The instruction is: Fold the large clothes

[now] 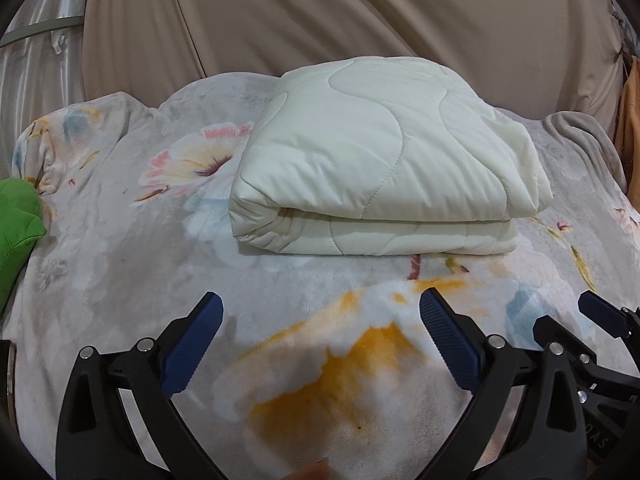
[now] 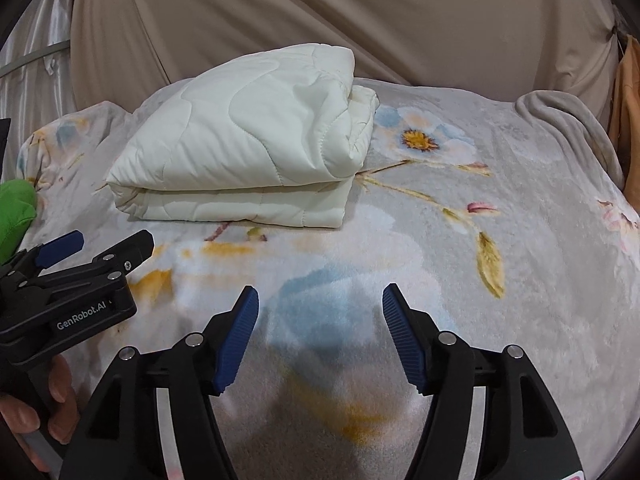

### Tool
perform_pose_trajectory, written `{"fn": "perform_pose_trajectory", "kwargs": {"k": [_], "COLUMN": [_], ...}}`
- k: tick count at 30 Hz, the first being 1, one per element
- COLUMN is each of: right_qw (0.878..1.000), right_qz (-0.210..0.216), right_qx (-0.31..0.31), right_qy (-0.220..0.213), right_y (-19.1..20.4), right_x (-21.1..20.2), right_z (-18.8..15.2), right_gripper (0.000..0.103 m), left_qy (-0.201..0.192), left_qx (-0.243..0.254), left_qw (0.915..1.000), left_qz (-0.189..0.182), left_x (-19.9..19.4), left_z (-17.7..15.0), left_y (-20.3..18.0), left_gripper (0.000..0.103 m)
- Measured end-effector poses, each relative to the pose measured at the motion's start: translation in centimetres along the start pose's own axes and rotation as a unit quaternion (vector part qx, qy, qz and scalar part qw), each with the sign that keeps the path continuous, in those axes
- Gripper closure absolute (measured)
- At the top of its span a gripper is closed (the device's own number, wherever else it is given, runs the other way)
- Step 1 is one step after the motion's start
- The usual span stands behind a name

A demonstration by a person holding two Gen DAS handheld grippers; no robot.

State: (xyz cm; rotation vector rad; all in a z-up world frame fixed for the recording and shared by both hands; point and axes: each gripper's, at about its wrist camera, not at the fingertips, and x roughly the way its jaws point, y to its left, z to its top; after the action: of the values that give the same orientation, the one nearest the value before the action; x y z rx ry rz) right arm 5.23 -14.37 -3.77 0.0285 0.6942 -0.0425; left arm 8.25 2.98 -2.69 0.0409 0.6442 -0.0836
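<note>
The folding looks done, or very nearly — the cream quilt (image 1: pixel 384 152) lies as a thick, squared bundle on the flowered blanket (image 1: pixel 120 280), and neither gripper is touching it. The left gripper (image 1: pixel 320 320) hovers on the near side of the quilt with its blue fingers spread wide and nothing between them; the right gripper (image 2: pixel 320 312) hangs just beside it, also near of the quilt, its jaws apart and empty. Judging by this, what remains is at most a little tidying: in the right wrist view the quilt's right end shows loose layers bunched and slightly uneven. The quilt is padded, stitched in wavy lines, with a rounded fold facing the grippers — puffy rather than flat. A green cloth (image 1: pixel 18 220) lies well left of the quilt.
</note>
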Motion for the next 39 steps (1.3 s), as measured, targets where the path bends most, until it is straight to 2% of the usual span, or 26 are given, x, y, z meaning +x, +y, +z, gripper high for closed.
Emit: {"fn": "perform_pose_trajectory", "kwargs": {"k": [18,39], "right_qw": [1.000,1.000], "right_qz": [-0.013,-0.014], "right_qx": [-0.010,-0.009], "right_qy": [0.005,0.002], "right_y": [1.1,0.9], "right_x": [0.4,0.4], "right_z": [-0.1,-0.1], "right_gripper": [0.036,0.036], "left_qy": [-0.006,-0.012], "left_qx": [0.031,0.036], "left_qw": [0.9992,0.9988], "left_qz": [0.023,0.031], "left_x": [-0.1,-0.3], "left_z": [-0.5,-0.5], "left_y": [-1.3,-1.4], "left_gripper": [0.006,0.006]}}
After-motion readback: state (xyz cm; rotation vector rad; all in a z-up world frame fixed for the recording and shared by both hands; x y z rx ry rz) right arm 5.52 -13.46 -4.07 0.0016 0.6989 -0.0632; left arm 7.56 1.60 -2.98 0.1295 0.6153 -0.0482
